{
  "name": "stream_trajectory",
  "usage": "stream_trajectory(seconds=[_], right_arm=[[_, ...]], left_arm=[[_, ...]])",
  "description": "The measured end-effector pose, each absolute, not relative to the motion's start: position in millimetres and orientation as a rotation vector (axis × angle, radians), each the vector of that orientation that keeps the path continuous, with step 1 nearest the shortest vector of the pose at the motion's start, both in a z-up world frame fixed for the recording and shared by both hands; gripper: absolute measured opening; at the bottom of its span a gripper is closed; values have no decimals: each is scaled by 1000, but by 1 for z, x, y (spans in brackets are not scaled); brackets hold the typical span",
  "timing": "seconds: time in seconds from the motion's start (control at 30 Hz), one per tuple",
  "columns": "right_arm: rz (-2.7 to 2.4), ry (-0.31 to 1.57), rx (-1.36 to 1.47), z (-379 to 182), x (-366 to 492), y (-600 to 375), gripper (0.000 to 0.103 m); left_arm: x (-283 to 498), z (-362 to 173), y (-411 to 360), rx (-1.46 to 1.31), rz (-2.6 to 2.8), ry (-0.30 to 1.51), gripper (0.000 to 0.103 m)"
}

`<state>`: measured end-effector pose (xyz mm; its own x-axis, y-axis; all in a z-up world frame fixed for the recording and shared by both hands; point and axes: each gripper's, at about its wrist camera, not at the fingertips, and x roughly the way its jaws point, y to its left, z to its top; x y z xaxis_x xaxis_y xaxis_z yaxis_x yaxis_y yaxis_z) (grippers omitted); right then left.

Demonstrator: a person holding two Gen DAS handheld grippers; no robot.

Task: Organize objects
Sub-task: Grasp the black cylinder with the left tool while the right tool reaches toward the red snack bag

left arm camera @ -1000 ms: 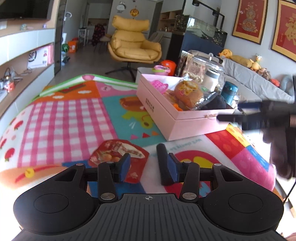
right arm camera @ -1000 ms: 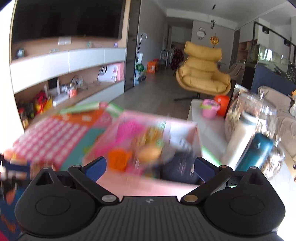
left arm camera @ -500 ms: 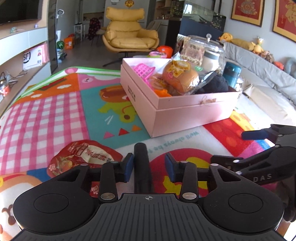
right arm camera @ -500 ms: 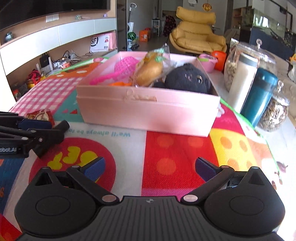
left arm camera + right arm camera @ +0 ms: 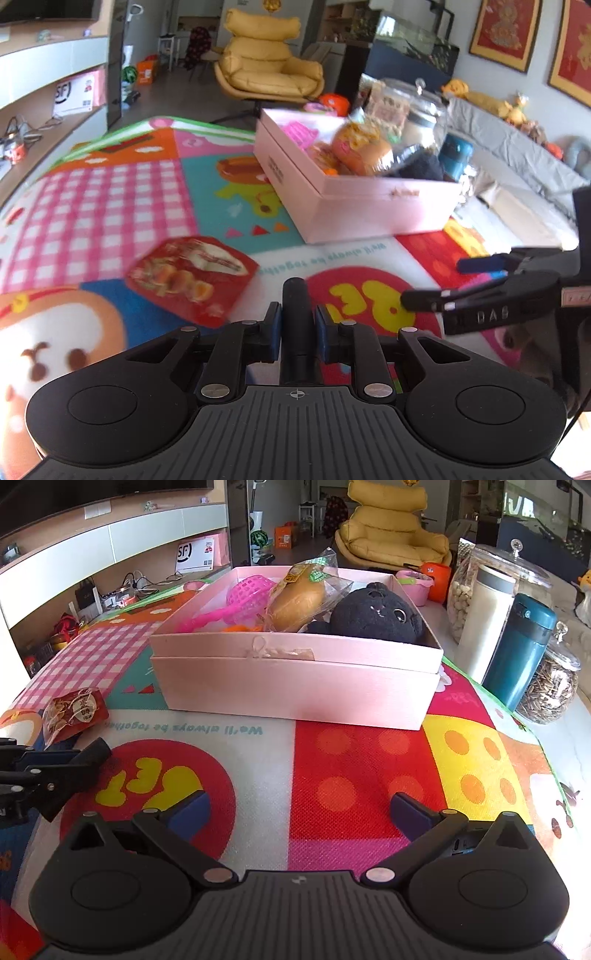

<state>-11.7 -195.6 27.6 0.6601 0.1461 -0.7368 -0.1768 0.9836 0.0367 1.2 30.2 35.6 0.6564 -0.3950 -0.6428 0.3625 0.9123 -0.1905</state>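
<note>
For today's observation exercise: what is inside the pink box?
Inside the pink box lie a pink plastic scoop, a wrapped bread roll, a black plush toy and something orange, mostly covered. The box floor beneath them is hidden.

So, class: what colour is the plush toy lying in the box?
Black plush toy, in the pink box; clearest in the right wrist view.

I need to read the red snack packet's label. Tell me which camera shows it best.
Right wrist view: the red snack packet lies sharp and unblocked on the mat, left of the pink box. The left wrist view shows it nearer but motion-blurred.
</note>
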Motion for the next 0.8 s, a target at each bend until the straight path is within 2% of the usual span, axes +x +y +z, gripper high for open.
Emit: stream_trajectory(seconds=[0.13, 0.3, 0.53, 0.6, 0.63, 0.8], right_arm=[[374, 804, -46, 37, -17, -160, 103], [505, 700, -217, 42, -13, -81, 103], [575, 702, -238, 38, 29, -20, 103], [589, 734, -263, 35, 35, -13, 92], [595, 753, -277, 35, 36, -11, 81], [595, 713, -290, 43, 11, -37, 78]], left_arm=[[4, 63, 57, -68, -384, 687, 22], [11, 90, 86, -119, -295, 588, 22], [17, 95, 117, -202, -231, 572, 22], [18, 92, 119, -215, -233, 585, 22], [19, 88, 120, -222, -234, 593, 22], [24, 75, 111, -235, -259, 642, 22]])
